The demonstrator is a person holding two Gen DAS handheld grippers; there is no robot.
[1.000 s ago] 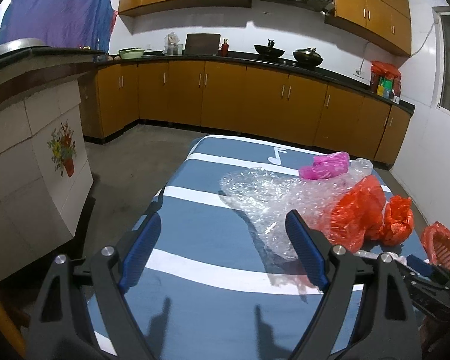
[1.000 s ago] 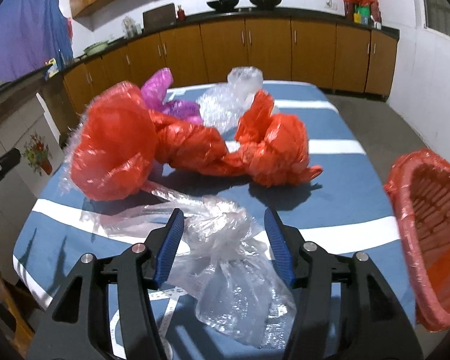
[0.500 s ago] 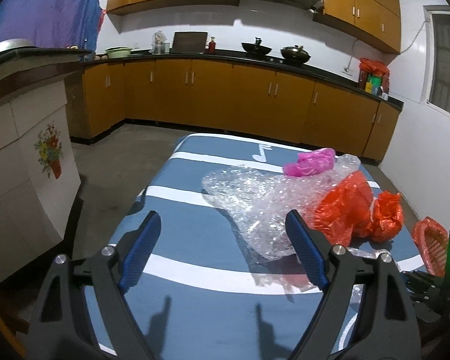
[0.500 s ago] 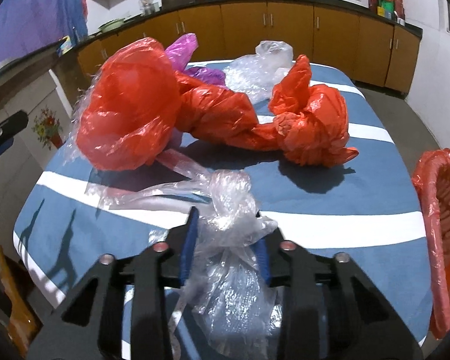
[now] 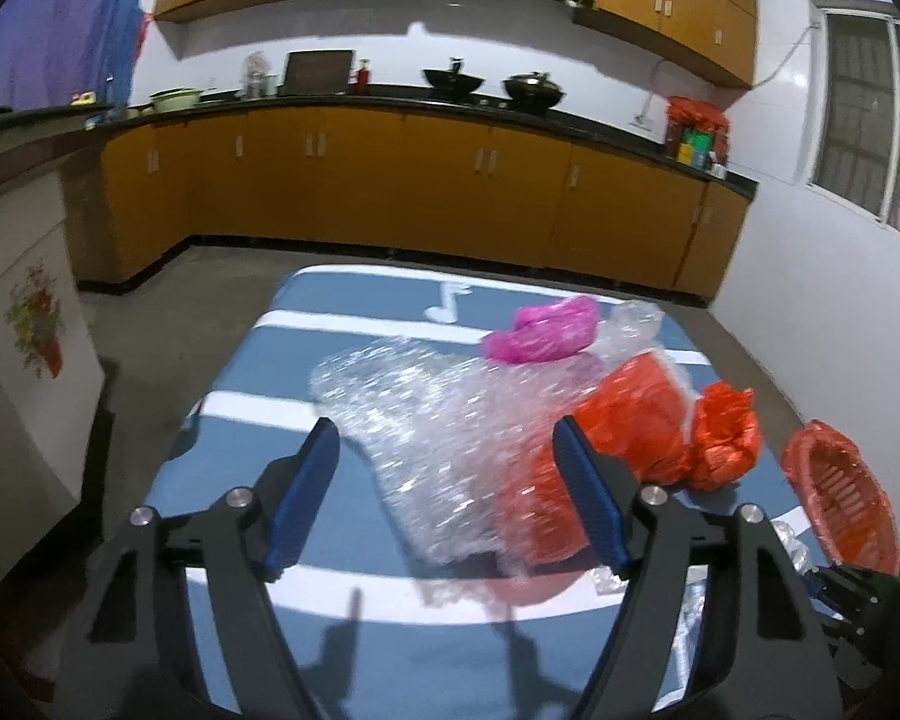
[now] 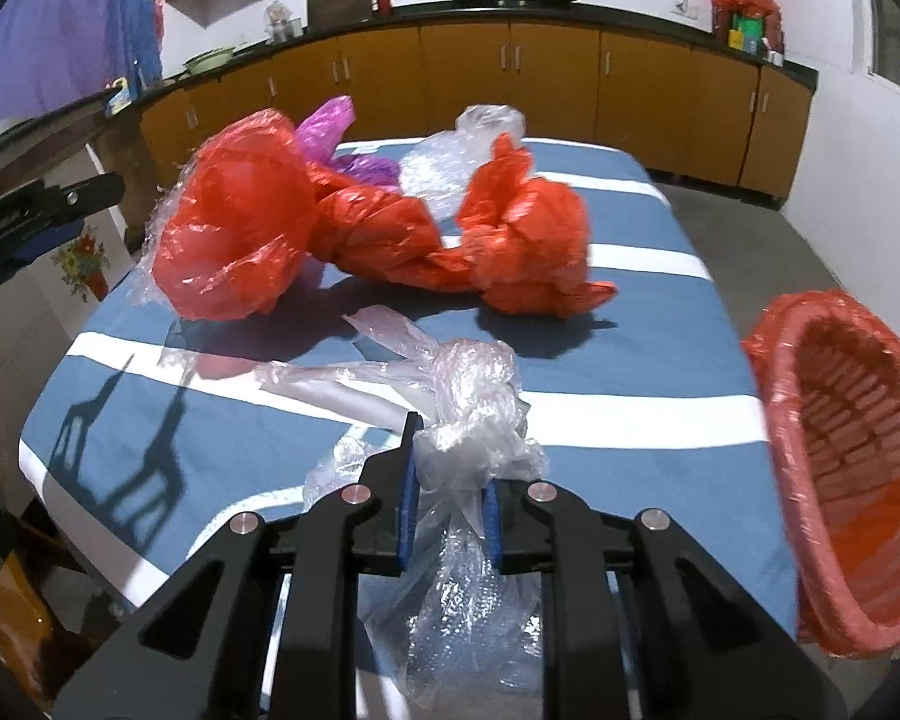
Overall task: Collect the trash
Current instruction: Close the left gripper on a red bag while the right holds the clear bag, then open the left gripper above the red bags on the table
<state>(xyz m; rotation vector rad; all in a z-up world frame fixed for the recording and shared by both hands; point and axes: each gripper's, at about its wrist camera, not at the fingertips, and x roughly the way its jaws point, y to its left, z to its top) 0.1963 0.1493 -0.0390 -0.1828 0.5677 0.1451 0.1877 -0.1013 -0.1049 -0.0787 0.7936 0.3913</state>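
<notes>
The knotted clear plastic bag [image 6: 474,414] lies at the near edge of the counter [image 6: 618,360], and the right gripper [image 6: 450,498] is closing on it: its 2 blue pads press into the crumpled film just below the knot, so the bag is already pinched between them. Gripping there makes sense, I think, since the knot gives the thin plastic some bulk to bite on.

Just to the right of it, over the counter's edge, the red basket [image 6: 840,450] sits tilted with its mouth toward the bag, apparently the place meant for the trash.

Farther back lie the rest of the scraps: a twisted red plastic bag [image 6: 378,234] stretched across the middle, a pink bag [image 5: 543,333] behind it, and a sheet of bubble wrap [image 5: 426,396] spread to the left.

The left gripper [image 5: 450,486] hovers over that bubble wrap with its jaws wide but narrowing; the wrap shows between them, though the pads do not touch it yet. It looks lined up for the next pickup.

The counter wears a blue cloth with white stripes and a white music note [image 5: 447,303]. Around it stands a kitchen: orange-brown cabinets [image 5: 390,192], a black worktop with 2 woks [image 5: 492,84], and a bare concrete floor [image 5: 168,324].
</notes>
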